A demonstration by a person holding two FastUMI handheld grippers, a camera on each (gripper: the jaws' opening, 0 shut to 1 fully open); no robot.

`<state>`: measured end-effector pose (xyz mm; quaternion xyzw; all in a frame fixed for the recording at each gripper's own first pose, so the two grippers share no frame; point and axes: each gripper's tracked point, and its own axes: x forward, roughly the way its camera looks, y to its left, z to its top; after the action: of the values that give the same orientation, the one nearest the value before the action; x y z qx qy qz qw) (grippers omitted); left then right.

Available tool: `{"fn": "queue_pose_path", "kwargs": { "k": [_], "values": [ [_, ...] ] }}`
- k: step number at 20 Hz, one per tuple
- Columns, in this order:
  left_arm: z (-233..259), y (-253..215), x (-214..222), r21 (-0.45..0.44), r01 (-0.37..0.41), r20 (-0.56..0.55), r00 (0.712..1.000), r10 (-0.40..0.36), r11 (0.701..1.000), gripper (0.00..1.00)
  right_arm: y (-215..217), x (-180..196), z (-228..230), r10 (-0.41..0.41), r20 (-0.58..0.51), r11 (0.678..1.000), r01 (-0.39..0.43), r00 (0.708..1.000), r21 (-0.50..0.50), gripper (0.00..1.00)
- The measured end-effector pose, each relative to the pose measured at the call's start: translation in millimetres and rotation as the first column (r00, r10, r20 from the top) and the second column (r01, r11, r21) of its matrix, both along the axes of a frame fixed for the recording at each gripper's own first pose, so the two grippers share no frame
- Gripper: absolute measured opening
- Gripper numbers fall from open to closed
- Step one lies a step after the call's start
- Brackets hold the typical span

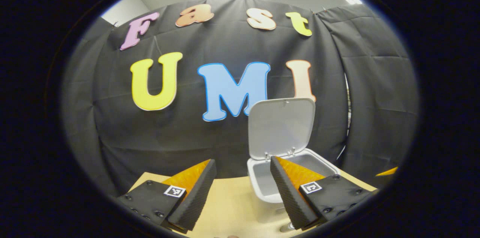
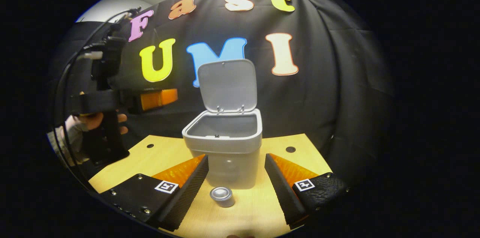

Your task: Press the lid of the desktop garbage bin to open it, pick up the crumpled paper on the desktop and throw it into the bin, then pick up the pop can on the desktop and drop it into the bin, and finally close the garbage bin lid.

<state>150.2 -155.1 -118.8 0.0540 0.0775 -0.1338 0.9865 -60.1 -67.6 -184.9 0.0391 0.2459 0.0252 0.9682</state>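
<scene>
So the garbage bin (image 2: 225, 144) sits mid-desk (image 2: 157, 159) with its lid (image 2: 227, 85) flipped straight up, and I can't spot the paper anywhere. The right gripper (image 2: 236, 178) hovers just in front of the bin, jaws wide apart and empty, with the pop can (image 2: 222, 196) upright between them, near the bin's base. Over to the bin's left, the left gripper (image 2: 157, 99) is held high; its own view shows it gaping, holding nothing. My worry: that can's short and round, so an off-centre squeeze probably tips it or rolls it against the bin.
</scene>
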Motion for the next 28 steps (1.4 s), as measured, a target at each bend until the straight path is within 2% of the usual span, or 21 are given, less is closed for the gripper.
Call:
{"fn": "queue_pose_path", "kwargs": {
  "k": [1, 2, 3, 7, 8, 12, 20, 24, 27, 28],
  "values": [
    [2.8, 11.9, -5.3, -0.003, -0.020, -0.002, 1.000, 0.020, 1.000, 0.95, 5.1, 1.3, -9.6, 0.018, -0.018, 1.000, -0.018, 1.000, 0.002, 0.97],
    [5.0, 23.9, -11.2, -0.002, -0.044, -0.004, 0.999, 0.044, 0.999, 1.00, 8.9, 3.2, -18.8, 0.034, -0.036, 0.999, -0.034, 0.999, -0.001, 0.97],
    [6.9, 36.7, -17.2, -0.003, -0.065, -0.004, 0.998, 0.065, 0.998, 0.95, 11.0, 3.7, -30.4, 0.048, -0.055, 0.999, -0.049, 0.997, -0.009, 0.97],
    [16.3, 80.8, -43.6, 0.002, -0.147, 0.004, 0.989, 0.147, 0.989, 0.95, 25.9, 9.6, -69.4, 0.105, -0.135, 0.994, -0.106, 0.985, 0.004, 0.97],
    [16.5, 92.2, -51.4, 0.009, -0.167, 0.002, 0.986, 0.167, 0.986, 1.00, 29.7, 10.2, -78.7, 0.118, -0.155, 0.993, -0.119, 0.981, 0.006, 0.97],
    [15.8, 131.8, -79.0, 0.013, -0.243, 0.001, 0.970, 0.243, 0.970, 1.00, 40.6, 10.6, -119.2, 0.164, -0.229, 0.985, -0.173, 0.959, -0.017, 0.97],
    [7.2, 194.8, -108.3, 0.019, -0.368, -0.020, 0.929, 0.369, 0.930, 1.00, 46.8, 14.2, -185.5, 0.178, -0.362, 0.976, -0.210, 0.915, -0.051, 0.98],
    [-3.9, 212.5, -116.3, 0.008, -0.406, -0.042, 0.913, 0.406, 0.914, 1.00, 49.9, 16.4, -204.9, 0.185, -0.410, 0.970, -0.232, 0.893, -0.068, 0.97],
    [-16.5, 216.5, -116.1, -0.004, -0.418, -0.061, 0.907, 0.417, 0.908, 1.00, 44.5, 13.5, -216.0, 0.170, -0.432, 0.961, -0.247, 0.885, -0.127, 0.97],
    [-20.3, 217.4, -115.6, -0.005, -0.421, -0.065, 0.905, 0.419, 0.907, 1.00, 44.4, 12.9, -213.6, 0.169, -0.428, 0.960, -0.247, 0.888, -0.133, 1.00]
  ]
}}
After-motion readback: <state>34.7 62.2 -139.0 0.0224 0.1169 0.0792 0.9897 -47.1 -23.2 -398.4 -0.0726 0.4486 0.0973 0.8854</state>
